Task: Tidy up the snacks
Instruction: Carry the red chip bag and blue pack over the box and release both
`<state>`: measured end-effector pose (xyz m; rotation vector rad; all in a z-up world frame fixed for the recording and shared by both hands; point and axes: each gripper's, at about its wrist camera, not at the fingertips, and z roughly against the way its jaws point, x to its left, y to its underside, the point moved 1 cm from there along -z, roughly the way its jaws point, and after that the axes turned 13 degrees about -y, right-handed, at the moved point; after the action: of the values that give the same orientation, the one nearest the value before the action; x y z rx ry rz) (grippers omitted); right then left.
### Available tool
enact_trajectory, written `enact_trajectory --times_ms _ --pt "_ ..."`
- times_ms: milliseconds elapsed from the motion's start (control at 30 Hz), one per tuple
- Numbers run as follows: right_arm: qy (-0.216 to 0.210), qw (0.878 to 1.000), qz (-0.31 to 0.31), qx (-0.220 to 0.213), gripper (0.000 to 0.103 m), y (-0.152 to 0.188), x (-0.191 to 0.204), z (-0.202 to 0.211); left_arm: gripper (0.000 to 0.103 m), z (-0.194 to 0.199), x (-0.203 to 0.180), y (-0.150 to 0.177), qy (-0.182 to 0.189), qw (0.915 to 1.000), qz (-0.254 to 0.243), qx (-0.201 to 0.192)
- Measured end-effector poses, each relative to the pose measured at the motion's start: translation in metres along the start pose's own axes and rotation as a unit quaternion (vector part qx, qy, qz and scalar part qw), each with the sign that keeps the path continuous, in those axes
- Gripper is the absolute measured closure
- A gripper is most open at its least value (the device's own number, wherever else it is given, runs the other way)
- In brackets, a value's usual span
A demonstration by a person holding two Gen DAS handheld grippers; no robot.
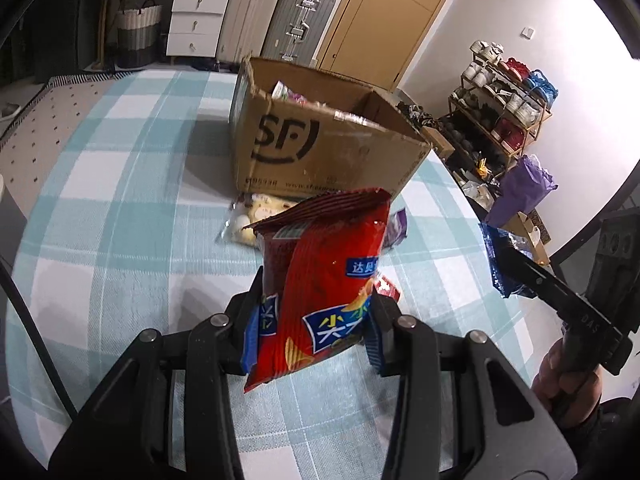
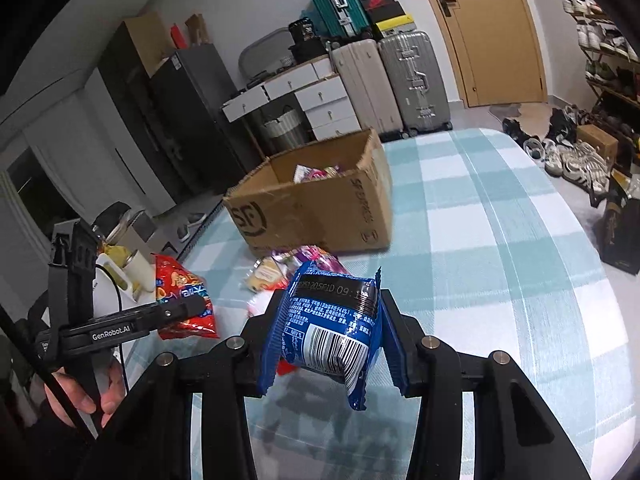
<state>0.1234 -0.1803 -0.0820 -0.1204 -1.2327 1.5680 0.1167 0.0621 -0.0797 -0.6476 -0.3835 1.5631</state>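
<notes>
My left gripper (image 1: pixel 316 300) is shut on a red chip bag (image 1: pixel 320 280) and holds it upright above the checked tablecloth. It also shows in the right wrist view (image 2: pixel 184 300). My right gripper (image 2: pixel 332 332) is shut on a blue snack packet (image 2: pixel 332 332), held above the table; the packet shows in the left wrist view (image 1: pixel 502 258). An open cardboard box (image 1: pixel 320 148) marked SF stands further back with some snacks inside. It also shows in the right wrist view (image 2: pixel 316 208). Loose snack packets (image 1: pixel 256 220) lie on the table before the box.
The table (image 1: pixel 120 200) has a blue and white checked cloth. Suitcases (image 2: pixel 412 80) and white drawers (image 2: pixel 320 104) stand behind it. A shoe rack (image 1: pixel 504 112) and shoes (image 2: pixel 568 156) lie to the right. A white appliance (image 2: pixel 116 280) sits at the table's left edge.
</notes>
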Motion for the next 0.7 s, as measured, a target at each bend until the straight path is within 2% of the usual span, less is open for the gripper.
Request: enact_trajectory --times_ms 333,500,700 --pt "-0.039 0.999 0.023 -0.014 0.059 -0.047 0.027 -0.002 0.065 0.031 -0.017 -0.047 -0.01 0.9993 -0.021 -0.029" --pt "-0.056 0.997 0.038 -0.022 0.059 -0.077 0.042 -0.004 0.065 0.043 -0.023 -0.079 0.0 0.9988 -0.029 -0.039" --pt "-0.056 0.996 0.065 -0.041 0.059 -0.115 0.058 -0.001 0.065 0.048 -0.035 -0.12 0.002 0.9983 -0.035 -0.046"
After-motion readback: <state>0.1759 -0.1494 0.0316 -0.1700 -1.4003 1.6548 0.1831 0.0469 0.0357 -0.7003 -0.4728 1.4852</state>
